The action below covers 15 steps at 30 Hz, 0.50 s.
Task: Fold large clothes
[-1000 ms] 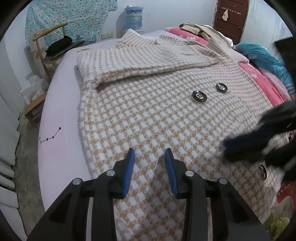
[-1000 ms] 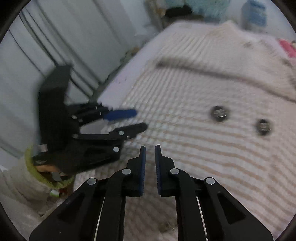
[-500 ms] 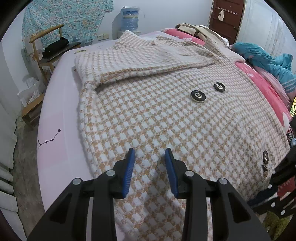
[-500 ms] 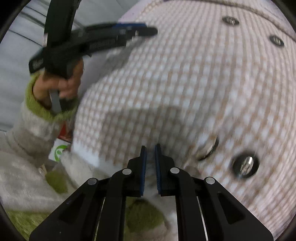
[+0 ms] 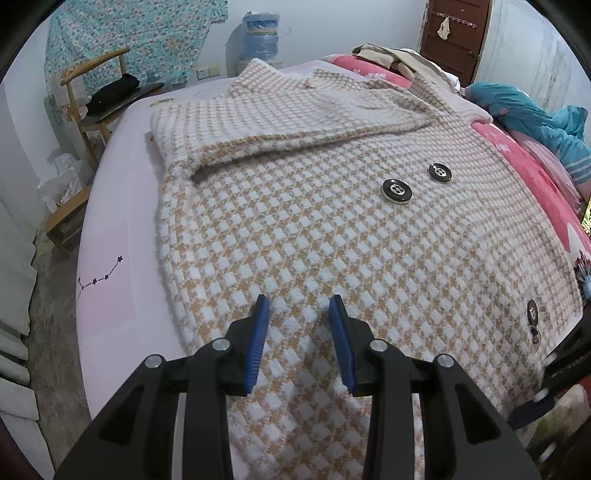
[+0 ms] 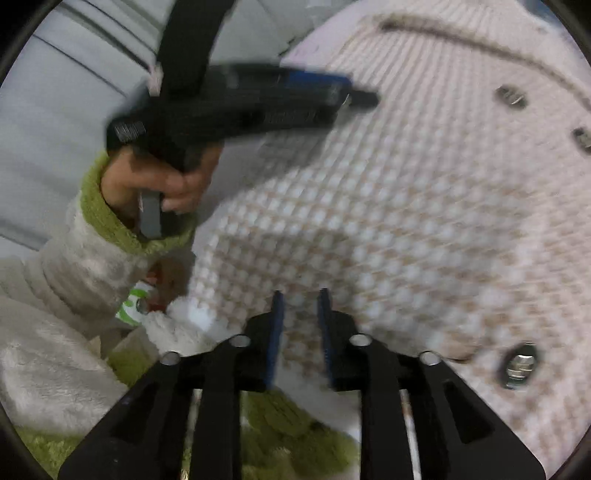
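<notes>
**Both grippers at the near hem of the houndstooth coat**

I see the houndstooth coat (image 5: 332, 221) lying flat on the bed (image 5: 110, 229), which has a pale pink sheet. The coat is tan and white, and one sleeve (image 5: 280, 125) is folded across its upper part. Two black buttons (image 5: 396, 190) sit side by side near the middle, and one more button (image 5: 532, 312) is close to the right edge.

My left gripper (image 5: 299, 321) points down at the near part of the coat. Its jaws stand partly open, and the blue pads (image 5: 258, 343) are apart with the fabric showing between them. I cannot tell if the tips touch the cloth; they do not pinch it.

My right gripper (image 6: 298, 317) is at the hem of the coat (image 6: 388, 221), near another button (image 6: 519, 365). Its jaws are opening at this moment. The edge of the coat shows between the pads, but the pads do not press on it. This view is blurred.

In the right wrist view I see also the left gripper (image 6: 354, 92) from the side, held by a hand (image 6: 166, 181) in a fluffy sleeve (image 6: 74, 266) with a green cuff.

Beyond the bed stand a wooden chair (image 5: 88, 96) and a blue water bottle (image 5: 260, 35). A red blanket (image 5: 535, 173) lies on the right.
</notes>
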Available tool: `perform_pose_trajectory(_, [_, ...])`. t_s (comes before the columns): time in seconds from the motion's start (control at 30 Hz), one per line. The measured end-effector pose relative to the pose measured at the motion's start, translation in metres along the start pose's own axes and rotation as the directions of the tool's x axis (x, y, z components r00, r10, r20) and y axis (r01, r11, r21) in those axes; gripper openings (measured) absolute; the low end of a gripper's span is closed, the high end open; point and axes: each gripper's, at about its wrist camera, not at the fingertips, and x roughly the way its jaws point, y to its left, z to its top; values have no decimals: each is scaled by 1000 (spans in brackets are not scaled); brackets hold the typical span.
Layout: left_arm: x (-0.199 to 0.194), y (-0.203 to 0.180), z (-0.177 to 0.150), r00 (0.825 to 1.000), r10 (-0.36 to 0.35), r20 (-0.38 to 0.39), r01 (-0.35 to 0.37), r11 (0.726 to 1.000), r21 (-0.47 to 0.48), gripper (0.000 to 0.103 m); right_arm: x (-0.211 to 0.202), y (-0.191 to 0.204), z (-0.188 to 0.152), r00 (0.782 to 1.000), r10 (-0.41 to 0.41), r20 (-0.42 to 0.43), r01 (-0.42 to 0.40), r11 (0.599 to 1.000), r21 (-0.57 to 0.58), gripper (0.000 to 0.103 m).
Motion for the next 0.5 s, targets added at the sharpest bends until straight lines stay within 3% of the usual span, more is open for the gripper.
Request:
perform_pose_trajectory(0.07, [-2,1,1,1000,-3,-14,3,1000,-10,35,15,2,-4,999,7,-31,-7,1000,-10,27])
perform_pose_trajectory(0.1, [-3,0,2,1000,-5,-19,5,1000,-14,42,13,4,-10,1000,12,-26,-13,1000,-19,31])
perform_pose_trajectory(0.13, [-6,1,4,1000,-6,-21,5,1000,-19,49,9,4,-13,999,31,-18,-32,999,-21,37])
perform_pose_trajectory(0.17, [-10,1,6,1000,-5,-14,4,1000,-22,52,2,1,-16,997,71,-1,-71,997,-6,50])
perform_pose_trajectory(0.23, [-21,1,14,1000,-13,21,14,999,-30,63,-19,-8,-21,993,100,68,-102,995,21,59])
perform_pose_trajectory(0.3, [-27,2,28,999,-29,39,31,999,-40,66,-50,-27,-18,982,93,167,-103,993,56,64])
perform_pose_trajectory(0.43, [-22,4,74,999,-12,48,14,998,-54,72,-115,-108,-17,926,-13,377,-67,978,198,70])
perform_pose_trajectory(0.5, [-15,6,98,998,17,56,-13,998,-65,74,-151,-158,-19,886,-105,452,-50,946,319,70])
